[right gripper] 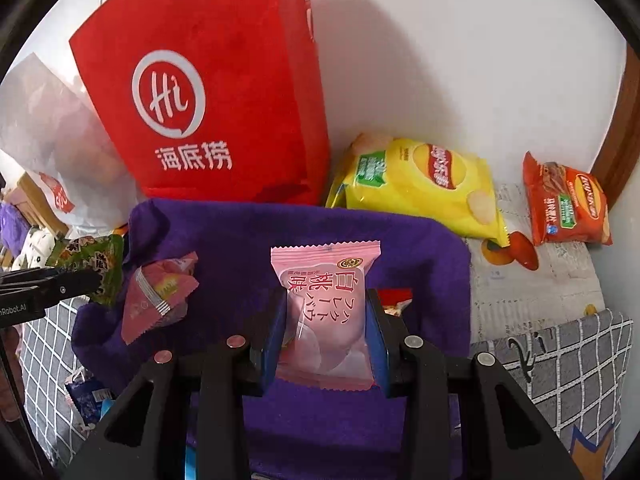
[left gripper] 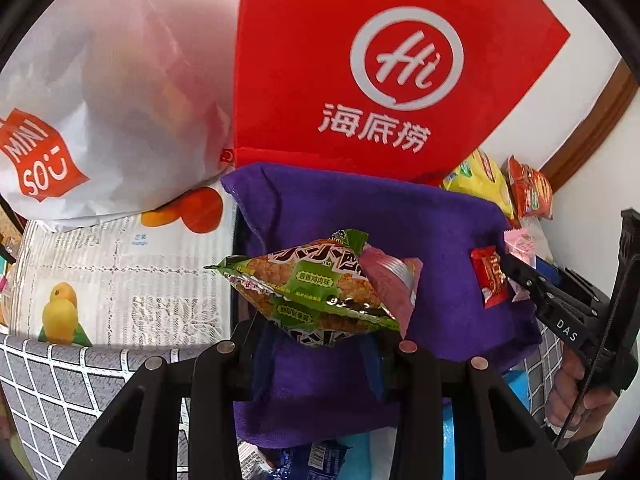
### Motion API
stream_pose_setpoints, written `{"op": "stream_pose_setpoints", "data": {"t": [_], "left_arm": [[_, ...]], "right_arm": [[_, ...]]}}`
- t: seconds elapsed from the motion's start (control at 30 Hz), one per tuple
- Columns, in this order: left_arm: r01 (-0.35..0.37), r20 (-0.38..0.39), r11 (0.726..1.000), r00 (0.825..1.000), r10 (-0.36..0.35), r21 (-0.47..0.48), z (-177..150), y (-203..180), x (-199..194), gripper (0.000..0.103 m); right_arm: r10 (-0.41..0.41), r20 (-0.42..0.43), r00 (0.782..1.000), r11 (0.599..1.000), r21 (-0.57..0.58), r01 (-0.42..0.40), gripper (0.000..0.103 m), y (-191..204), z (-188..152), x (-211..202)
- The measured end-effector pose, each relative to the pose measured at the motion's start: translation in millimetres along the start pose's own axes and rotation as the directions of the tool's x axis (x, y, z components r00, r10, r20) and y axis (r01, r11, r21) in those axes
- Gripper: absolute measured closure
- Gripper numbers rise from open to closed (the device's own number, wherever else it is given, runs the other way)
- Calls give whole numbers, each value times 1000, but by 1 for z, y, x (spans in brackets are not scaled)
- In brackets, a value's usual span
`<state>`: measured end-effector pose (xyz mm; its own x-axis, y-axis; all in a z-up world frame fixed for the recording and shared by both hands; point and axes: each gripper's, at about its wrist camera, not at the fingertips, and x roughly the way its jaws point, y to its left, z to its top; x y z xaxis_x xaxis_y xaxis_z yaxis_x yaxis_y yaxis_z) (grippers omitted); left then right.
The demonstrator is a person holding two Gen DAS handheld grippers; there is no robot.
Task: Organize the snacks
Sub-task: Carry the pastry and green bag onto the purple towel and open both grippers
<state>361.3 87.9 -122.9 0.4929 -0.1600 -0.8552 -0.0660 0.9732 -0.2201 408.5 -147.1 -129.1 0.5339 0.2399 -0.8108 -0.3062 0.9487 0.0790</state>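
Left gripper clenched on green snack packet, held above near edge of purple cloth; packet w/ crumpled pink wrapper just beside it on the right. Right gripper grasps pink peach-flavour packet upright btw. blue finger pads, over centre of cloth. Small red candy lies on cloth near the right gripper's tip. Far side: red bag w/ "Hi" logo standing at wall, white MINISO bag to its left, yellow chip bag and orange snack bag to its right, on fruit-print table cover.
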Motion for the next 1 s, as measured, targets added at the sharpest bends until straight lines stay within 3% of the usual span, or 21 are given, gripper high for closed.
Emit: {"op": "stream_pose_setpoints", "data": {"t": [0.37,0.73,1.0], "left_arm": [[-31,-42,999,999,33,44,-5,-17,15,66],[-4,-73,997,997,9,71,-9,-25,22,66],[-3,-94,997,995,11,80,-11,-31,30,68]], "right_arm": [[19,-36,999,1000,-24,-20,65,10,-6,12],[-21,-97,995,998,-53,16,65,8,-10,22],[-30,-82,996,999,-32,28,65,1,-9,16]]}}
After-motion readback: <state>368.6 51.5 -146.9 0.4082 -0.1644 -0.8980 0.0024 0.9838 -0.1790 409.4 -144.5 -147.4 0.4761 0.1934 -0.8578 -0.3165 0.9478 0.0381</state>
